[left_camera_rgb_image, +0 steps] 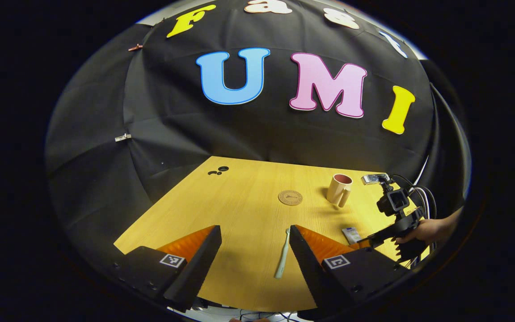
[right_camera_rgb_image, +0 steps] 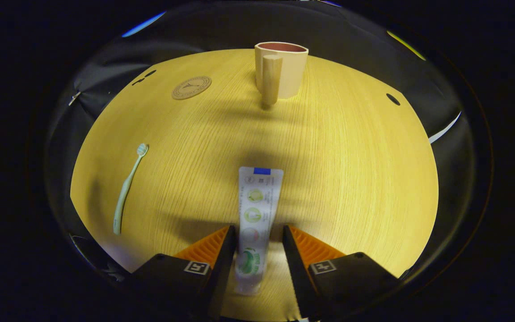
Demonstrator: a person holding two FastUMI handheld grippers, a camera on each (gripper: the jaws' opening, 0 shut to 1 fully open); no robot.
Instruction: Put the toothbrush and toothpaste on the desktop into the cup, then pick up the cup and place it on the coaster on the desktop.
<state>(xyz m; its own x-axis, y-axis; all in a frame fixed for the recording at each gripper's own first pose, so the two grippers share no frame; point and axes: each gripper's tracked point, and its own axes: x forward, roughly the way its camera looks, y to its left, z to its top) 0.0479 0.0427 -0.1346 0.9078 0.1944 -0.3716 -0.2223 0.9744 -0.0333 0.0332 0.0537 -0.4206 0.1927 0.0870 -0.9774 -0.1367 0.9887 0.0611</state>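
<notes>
In the left gripper view, the left gripper point(left_camera_rgb_image: 253, 250) hangs above the near edge of the wooden desktop point(left_camera_rgb_image: 239, 205) with its jaws spread wide and nothing between them. A pale green toothbrush point(left_camera_rgb_image: 283, 255) lies flat on the wood just inside the right-hand finger, its head pointing away. Farther off, a round cork coaster point(left_camera_rgb_image: 290, 197) sits bare near the middle of the desktop, and a beige cup point(left_camera_rgb_image: 339, 189) with a reddish inside stands upright to its right, well apart from it. At the far right a hand point(left_camera_rgb_image: 425, 231) holds the right gripper point(left_camera_rgb_image: 376, 239) low over the white end of the toothpaste tube point(left_camera_rgb_image: 351, 234). Two dark holes point(left_camera_rgb_image: 218, 170) mark the desktop's far left corner. In the right gripper view, the right gripper's jaws are parted on either side of the tube's lower part, which lies flat and lengthwise between them with a gap on each side, so it is not grasped. The cup stands straight ahead, handle facing the camera, nothing lying between tube and cup. The coaster sits far left; the toothbrush lies left, well apart from the tube. Another dark hole point(right_camera_rgb_image: 392, 99) shows far right.
</notes>
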